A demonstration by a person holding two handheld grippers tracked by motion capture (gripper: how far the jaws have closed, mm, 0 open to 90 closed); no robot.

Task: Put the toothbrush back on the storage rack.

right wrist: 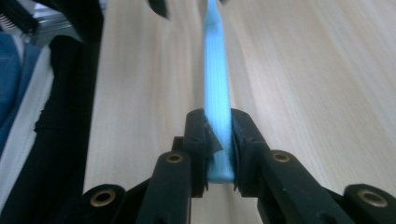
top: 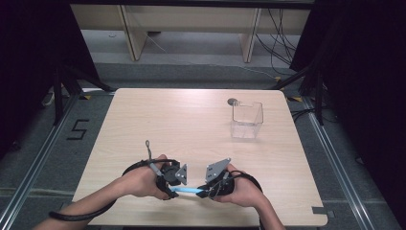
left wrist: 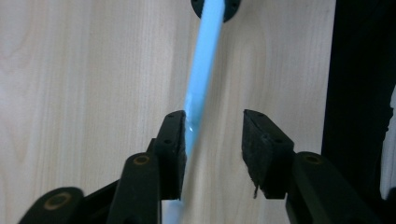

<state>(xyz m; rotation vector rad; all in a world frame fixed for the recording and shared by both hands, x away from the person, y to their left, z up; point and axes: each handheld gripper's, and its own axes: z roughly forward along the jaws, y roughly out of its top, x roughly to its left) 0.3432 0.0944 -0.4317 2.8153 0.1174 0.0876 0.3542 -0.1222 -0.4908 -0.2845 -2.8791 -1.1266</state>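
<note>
R tool (right wrist: pixel 218 140) clamps blue stick (right wrist: pixel 217 88), clear box (top: pixel 246 120) apart

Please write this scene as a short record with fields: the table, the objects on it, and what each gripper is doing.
surface: light wooden table
held object: light blue stick, spanning between both grippers, near the table's front edge
left gripper: jaws open; the stick lies against one jaw, the other stands apart
right gripper: jaws closed on the stick's end
other object: clear plastic container, upright, far right of the table, apparently empty
</note>
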